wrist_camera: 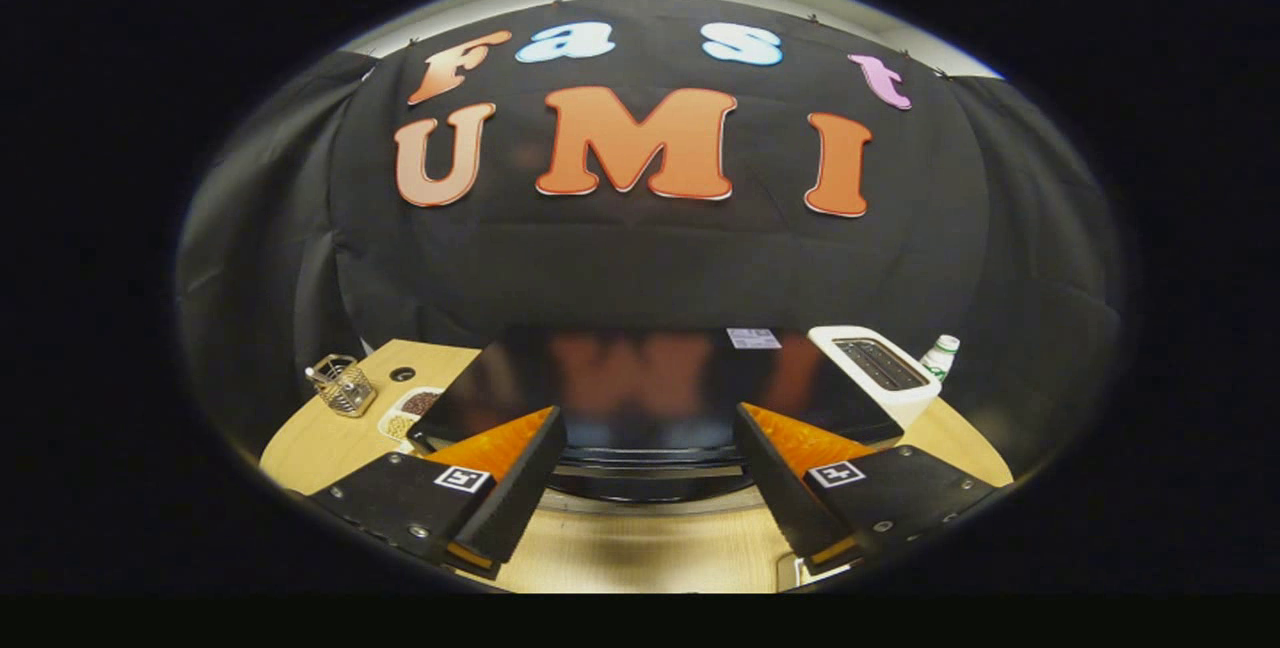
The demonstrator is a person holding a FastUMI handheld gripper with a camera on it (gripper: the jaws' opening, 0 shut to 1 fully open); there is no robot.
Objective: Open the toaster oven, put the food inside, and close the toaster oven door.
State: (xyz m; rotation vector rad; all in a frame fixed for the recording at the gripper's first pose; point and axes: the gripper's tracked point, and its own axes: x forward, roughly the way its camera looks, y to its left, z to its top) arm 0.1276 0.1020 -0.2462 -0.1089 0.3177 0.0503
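Gripper (645,488) fingers spread wide (holding nothing), toaster oven (650,398) just ahead, door seemingly closed

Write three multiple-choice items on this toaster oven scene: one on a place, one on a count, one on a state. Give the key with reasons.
1. Where is the white pop-up toaster with the dark slotted top?
A. Right of the glossy black toaster oven
B. On top of it
C. Between the fingers

2. How many small wire mesh baskets stand on the light wooden table?
A. None
B. One
C. Three

3. How is the gripper?
A. Shut on the oven handle
B. Shut on a bottle
C. Open, holding nothing

Key: 1 A, it stands by the oven's right corner, before a white bottle with a green label. 2 B, a single basket sits left of the oven. 3 C, the fingers are spread wide just short of the oven's front.
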